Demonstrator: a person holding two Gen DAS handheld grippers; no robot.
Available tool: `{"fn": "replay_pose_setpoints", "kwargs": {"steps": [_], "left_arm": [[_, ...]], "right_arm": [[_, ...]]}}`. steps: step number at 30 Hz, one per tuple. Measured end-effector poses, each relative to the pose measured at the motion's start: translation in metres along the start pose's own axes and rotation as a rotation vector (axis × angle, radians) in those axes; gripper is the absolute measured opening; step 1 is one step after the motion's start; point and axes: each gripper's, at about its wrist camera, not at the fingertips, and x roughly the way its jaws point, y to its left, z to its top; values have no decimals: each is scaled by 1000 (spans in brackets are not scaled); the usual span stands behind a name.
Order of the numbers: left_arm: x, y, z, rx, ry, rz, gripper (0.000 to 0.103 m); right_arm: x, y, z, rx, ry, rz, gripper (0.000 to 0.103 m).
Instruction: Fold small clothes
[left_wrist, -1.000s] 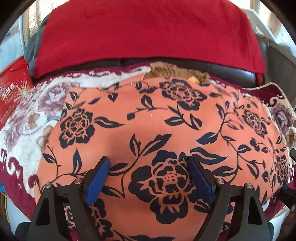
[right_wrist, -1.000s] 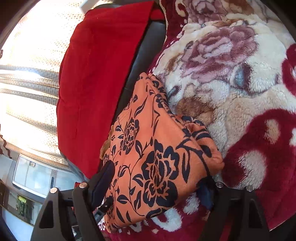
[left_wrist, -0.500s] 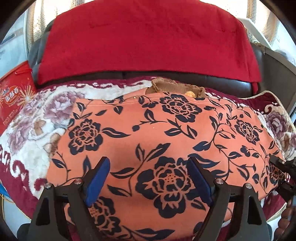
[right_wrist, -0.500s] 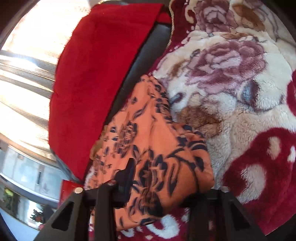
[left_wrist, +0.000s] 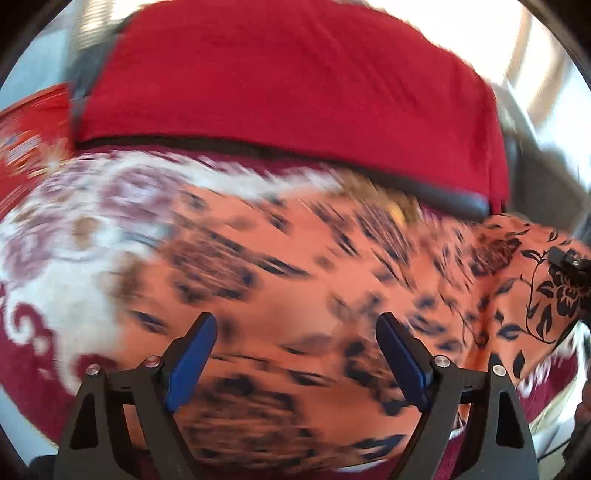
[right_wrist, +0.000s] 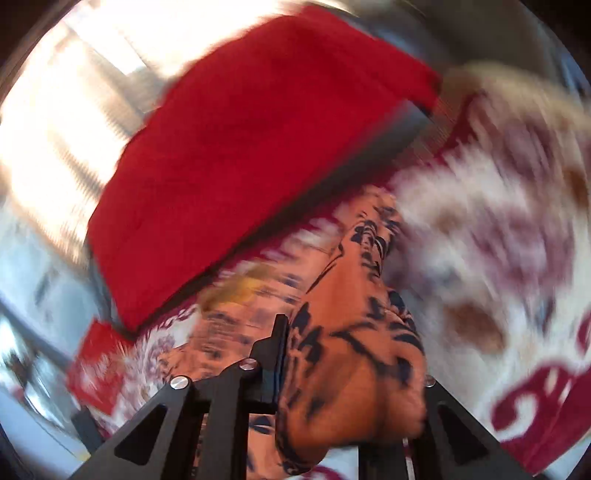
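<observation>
- Since prev. frames: R gripper (right_wrist: 351, 373) went from straddling the garment's corner w/ jaws wide to clamping it; jaws were closing, cloth bunched between them. That end of the orange floral garment (left_wrist: 295, 295) had come up off the blanket.
- L gripper (left_wrist: 295, 354) jaws stood wide apart, blue pads (left_wrist: 192, 358) clear of cloth, hovering over garment; nothing held.
- Garment's remaining part lay on the floral fleece blanket (left_wrist: 74, 266), just in front of the red cushion (left_wrist: 288, 85).
- Red packet (left_wrist: 29, 140) sat at far L edge, beside blanket.
- Both views heavily motion-blurred; fine detail unreadable.
- R view: lifted corner hung as a thick fold.
</observation>
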Motion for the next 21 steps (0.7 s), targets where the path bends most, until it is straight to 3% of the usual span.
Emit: {"fn": "replay_pose_setpoints", "kwargs": {"steps": [3,6,8,11,13,18,21], "left_arm": [[-24,54,7,-105,-95,101,88],[-33,112,4,-241,-139,197,88],[-26,141,2,-346,-102,223,86],[-31,155,-1,-381,-112,219,86],[-31,157,-1,-368,-114,212,86],[-40,161,-5,-398,-131,178,86],[-42,170,-2,-431,-135,170,86]], "right_arm": [[-7,94,-6,-274,-50,17,17],[15,159,-37,-454,-5,65,16],[52,185,-70,-535,102,82,16],[131,184,-124,-564,378,54,16],[129,188,-123,-562,351,56,15],[79,220,-71,-557,189,137,15],[65,234,-75,-554,167,180,15]]}}
